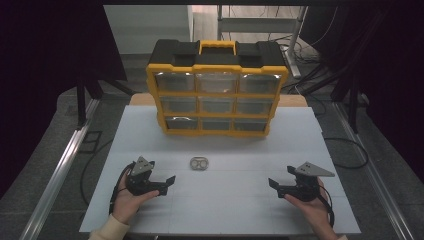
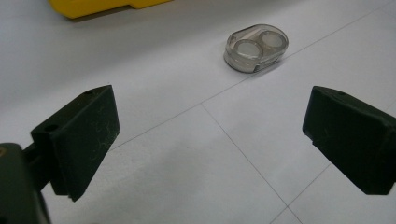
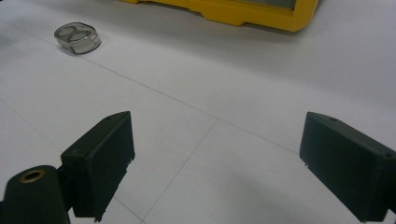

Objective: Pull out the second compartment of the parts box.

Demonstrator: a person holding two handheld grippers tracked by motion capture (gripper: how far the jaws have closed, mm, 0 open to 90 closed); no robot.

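A small clear oval case [image 1: 199, 163] with two round white discs inside lies on the white table [image 1: 220, 200], in front of the yellow and black drawer organiser [image 1: 217, 90]. In the left gripper view the case [image 2: 256, 48] sits ahead of the jaws and a little right. My left gripper [image 1: 168, 183] rests low at the table's left, held in a hand; its jaws stand wide apart with nothing between them [image 2: 210, 140]. At the right, my right gripper [image 1: 274, 185] also stands open and empty [image 3: 215, 154]; from there the case [image 3: 77, 37] lies far off to the upper left.
The organiser has a grid of clear drawers and a yellow handle on top, and stands at the table's far middle. Its yellow base edge [image 3: 243, 14] shows ahead of the right gripper. Cables and metal rails run along the floor on both sides.
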